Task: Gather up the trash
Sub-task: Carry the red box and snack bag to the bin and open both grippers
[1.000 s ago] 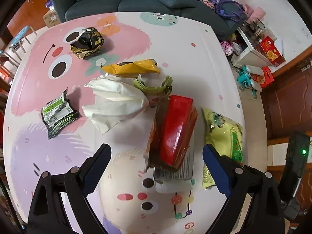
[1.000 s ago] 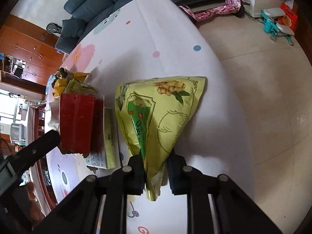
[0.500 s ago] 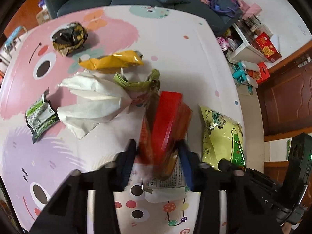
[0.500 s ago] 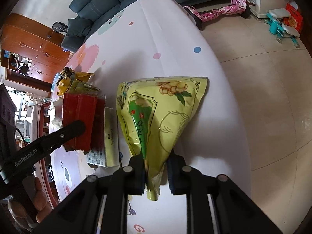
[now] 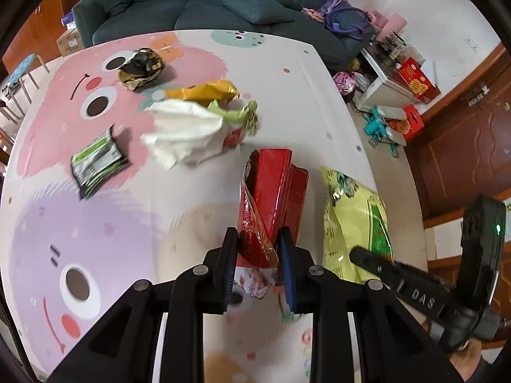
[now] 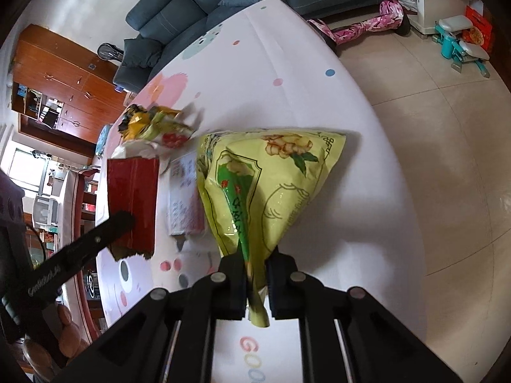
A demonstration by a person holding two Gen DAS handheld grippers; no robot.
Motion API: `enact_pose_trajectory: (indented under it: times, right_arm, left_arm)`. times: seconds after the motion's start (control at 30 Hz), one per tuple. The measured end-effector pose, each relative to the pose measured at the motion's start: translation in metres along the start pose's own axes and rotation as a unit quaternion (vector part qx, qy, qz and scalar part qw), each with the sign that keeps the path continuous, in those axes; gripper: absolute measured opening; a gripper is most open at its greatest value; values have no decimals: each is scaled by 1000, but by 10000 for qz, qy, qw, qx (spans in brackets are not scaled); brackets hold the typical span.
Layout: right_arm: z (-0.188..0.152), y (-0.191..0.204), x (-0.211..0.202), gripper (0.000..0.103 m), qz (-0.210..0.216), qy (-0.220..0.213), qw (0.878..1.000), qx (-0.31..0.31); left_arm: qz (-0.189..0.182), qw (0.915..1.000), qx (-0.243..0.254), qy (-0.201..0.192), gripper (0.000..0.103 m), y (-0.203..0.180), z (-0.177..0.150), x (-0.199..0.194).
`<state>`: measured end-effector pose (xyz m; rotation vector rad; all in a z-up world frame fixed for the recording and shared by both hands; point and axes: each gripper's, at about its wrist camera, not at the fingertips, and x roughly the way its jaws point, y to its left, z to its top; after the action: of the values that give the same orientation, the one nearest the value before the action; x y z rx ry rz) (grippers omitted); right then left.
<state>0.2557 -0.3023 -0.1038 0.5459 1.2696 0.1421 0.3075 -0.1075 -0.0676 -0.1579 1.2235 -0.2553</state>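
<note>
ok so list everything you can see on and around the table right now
red wrapper: 1, red foil, near table edge, between the closing left jaws
yellow-green snack bag: 1, pale yellow with green panel, right of the red wrapper, clamped by the right gripper
white paper: 1, white, crumpled, mid table
orange wrapper: 1, orange-yellow, behind the white paper
green wrapper: 1, light green, twisted, beside the white paper
black and gold wrapper: 1, crumpled, far side of table
green and white packet: 1, flat, left side of table
printed leaflet: 1, white, between wrapper and bag
table: 1, pastel cartoon cover
sofa: 1, dark teal, behind table
left gripper: 1, black
right gripper: 1, black
</note>
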Motion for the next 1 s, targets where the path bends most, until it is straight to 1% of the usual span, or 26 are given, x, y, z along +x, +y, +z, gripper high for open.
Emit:
enact_pose_trajectory:
  times: [0.3,0.47,0.67,0.77,0.9,0.93,1.0]
  right_arm:
    - [-51,21,-18,9,79,-127,9998,140]
    - [-89,37,-24,9,69,-165,9996,196]
    - [-147,59,-39,9,143,-376,9985,368]
    - [-186,72,-46,9,160,-480,9977,452]
    - [-235,82,-51,9,18,-535,9973,509]
    - [-251,86,-52,9,-41,-520,9974,489]
    - [-272,90,-53,9,-170,-457,9979,416]
  left_arm:
    - [-134,9995,271,-111,23,24,-63,-49]
    - [-258,9985,467,-132,23,41,-99,-72]
    - [-561,9961,679,-108,23,66,-143,-96]
    - [-734,9940,812,-71,23,79,-164,-107]
    - [-953,9896,1081,42,23,93,-197,-120]
    - [-984,9883,1164,81,23,95,-205,-122]
    - [-1026,9857,1331,138,23,98,-221,-125]
